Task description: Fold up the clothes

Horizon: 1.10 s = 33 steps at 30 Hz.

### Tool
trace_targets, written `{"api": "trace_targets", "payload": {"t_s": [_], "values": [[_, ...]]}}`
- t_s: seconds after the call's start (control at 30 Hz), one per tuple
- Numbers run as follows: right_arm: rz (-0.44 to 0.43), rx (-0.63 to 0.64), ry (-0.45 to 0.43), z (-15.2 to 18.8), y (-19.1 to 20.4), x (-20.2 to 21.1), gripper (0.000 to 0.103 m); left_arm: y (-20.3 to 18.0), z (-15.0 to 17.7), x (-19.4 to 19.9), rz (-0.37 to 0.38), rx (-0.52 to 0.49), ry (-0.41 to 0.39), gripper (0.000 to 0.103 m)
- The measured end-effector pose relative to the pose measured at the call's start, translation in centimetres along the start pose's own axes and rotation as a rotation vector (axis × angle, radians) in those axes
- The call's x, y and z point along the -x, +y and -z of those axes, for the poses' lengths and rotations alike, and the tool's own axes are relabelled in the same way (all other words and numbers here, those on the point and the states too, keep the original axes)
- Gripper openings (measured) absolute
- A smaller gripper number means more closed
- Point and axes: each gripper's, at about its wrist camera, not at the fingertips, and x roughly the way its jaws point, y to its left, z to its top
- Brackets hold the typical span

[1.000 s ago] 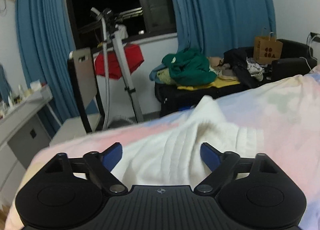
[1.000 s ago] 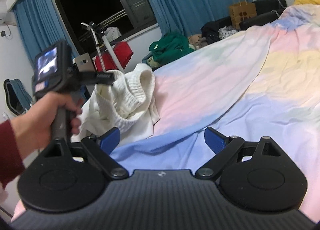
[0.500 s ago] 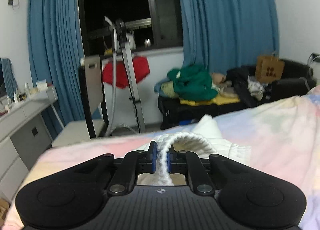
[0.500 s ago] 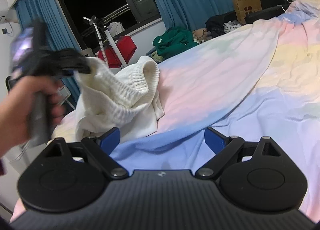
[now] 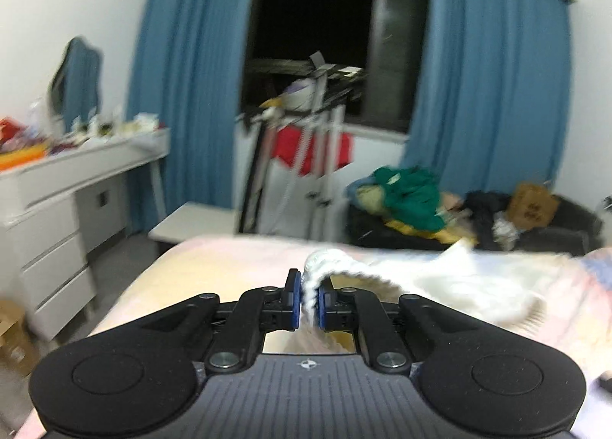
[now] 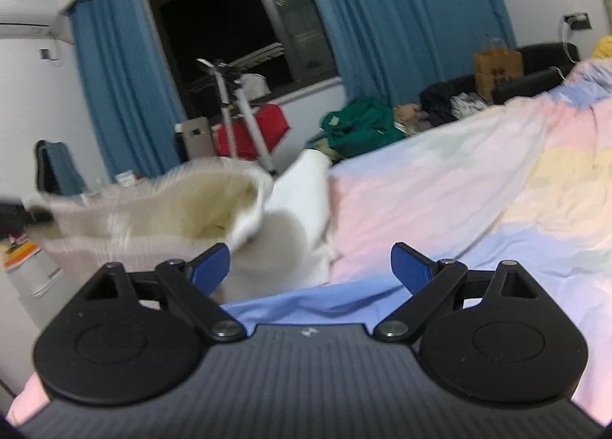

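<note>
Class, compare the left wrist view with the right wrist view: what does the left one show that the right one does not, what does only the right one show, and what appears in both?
Only the left wrist view shows the left tongs shut on the ribbed edge of the white sweater, and a white dresser with a mirror.

Only the right wrist view shows the right tongs open and holding nothing, the sweater's hollow opening, and a wall socket.

Both show the sweater, the pastel bedsheet, blue curtains, the dark window, a green clothes pile and a brown paper bag.
</note>
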Motion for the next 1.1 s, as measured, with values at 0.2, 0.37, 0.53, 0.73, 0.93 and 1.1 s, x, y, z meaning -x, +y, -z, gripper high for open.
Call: {"api": "trace_targets", "payload": {"t_s": [0.2,0.37,0.53,0.73,0.93,1.1], "values": [[-0.041,0.117,0.037,1.0,2.7,-0.1,0.093,6.3,4.4,-1.4,-0.036,0.089,0.079,0.010],[-0.065,0.169,0.120,2.4,4.5,-1.7,0.093,9.1,6.4,-1.2,-0.032,0.099,0.098,0.014],[-0.083,0.147,0.171,3.1,5.1,-3.0,0.093,10.1,7.3,-0.8,-0.020,0.096,0.116,0.027],[-0.072,0.138,0.170,3.2,5.2,-3.5,0.092,8.8,7.0,-1.1,-0.033,0.016,0.139,0.037],[-0.103,0.148,0.166,3.4,5.7,-3.4,0.086,7.9,6.6,-1.1,-0.072,-0.006,0.157,0.046],[-0.116,0.214,0.228,4.5,7.0,-4.5,0.077,7.3,6.7,-0.9,-0.095,-0.069,0.154,0.049]]}}
